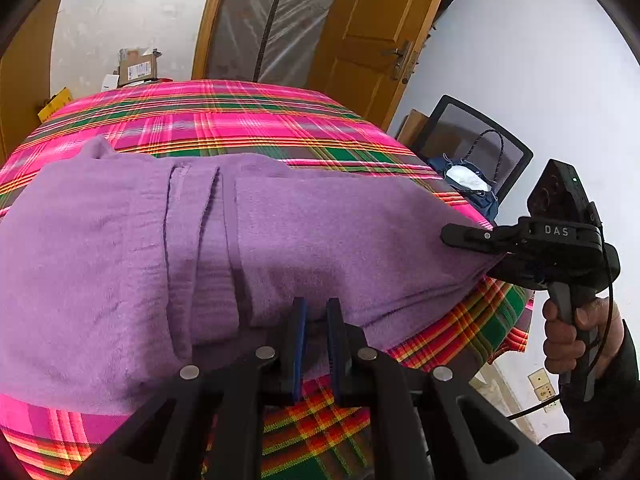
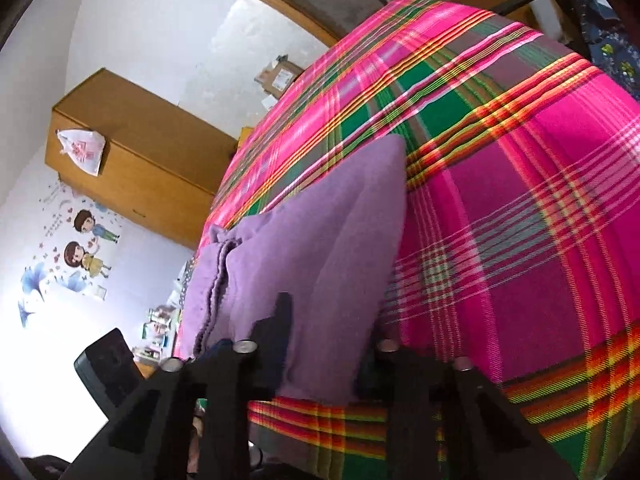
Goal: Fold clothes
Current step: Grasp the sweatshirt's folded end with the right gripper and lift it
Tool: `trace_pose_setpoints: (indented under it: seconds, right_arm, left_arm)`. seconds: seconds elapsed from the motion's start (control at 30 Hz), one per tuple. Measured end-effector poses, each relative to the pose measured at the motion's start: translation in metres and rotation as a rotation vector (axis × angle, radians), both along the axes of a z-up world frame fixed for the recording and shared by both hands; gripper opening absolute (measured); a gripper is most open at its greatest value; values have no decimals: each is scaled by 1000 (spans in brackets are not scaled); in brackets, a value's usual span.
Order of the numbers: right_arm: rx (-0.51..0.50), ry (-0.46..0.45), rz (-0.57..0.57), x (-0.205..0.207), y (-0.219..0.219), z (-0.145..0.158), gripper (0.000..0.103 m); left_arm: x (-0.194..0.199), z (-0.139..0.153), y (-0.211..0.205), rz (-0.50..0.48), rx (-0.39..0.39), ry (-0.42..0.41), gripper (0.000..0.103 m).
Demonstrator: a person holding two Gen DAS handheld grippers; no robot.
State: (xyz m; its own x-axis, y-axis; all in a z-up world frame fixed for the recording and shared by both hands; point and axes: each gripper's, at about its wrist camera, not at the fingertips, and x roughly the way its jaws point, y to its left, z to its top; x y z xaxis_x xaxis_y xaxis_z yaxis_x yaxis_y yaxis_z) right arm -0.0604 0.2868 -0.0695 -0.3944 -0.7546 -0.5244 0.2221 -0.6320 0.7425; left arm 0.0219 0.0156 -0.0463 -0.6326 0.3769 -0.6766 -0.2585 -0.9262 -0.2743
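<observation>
A purple fleece garment (image 1: pixel 168 248) lies folded in layers on a bed with a pink, green and orange plaid cover (image 1: pixel 224 120). My left gripper (image 1: pixel 316 316) is at the garment's near edge, its jaws narrow and shut on a fold of the purple cloth. At the garment's right corner my right gripper (image 1: pixel 480 256) has one finger over the cloth and one under it, shut on that corner. A hand (image 1: pixel 568 332) holds its handle. In the right wrist view the garment (image 2: pixel 304 240) runs between the right gripper's (image 2: pixel 326 332) fingers, and the right finger is partly hidden.
A wooden door (image 1: pixel 372 32) and a plastic-covered opening stand behind the bed. To the right of the bed is a black mesh chair (image 1: pixel 480 148) with a blue bag. A cardboard box (image 1: pixel 136 66) sits at the far bed edge. A wooden cabinet (image 2: pixel 132 160) hangs on the wall.
</observation>
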Motion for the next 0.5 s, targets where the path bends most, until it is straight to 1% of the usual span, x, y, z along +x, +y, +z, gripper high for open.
trace_pose_setpoints:
  seconds: [0.23,0.3,0.37,0.5]
  right_arm:
    - [-20,34,-11,3,-1,6,12]
    - [-30,56,-7,5,-1,13,12]
    - [-35,84,0,6,-4,23,12]
    - [-46,131,21,8,-13,42,12]
  left_arm:
    - [-1,2,0,-1,-6,-10,9]
    - [0,4,-1,4,-10,-14,9]
    - [2,9,-2,17,-19,-1,9]
    - [6,22,-11,41,-9,35,9]
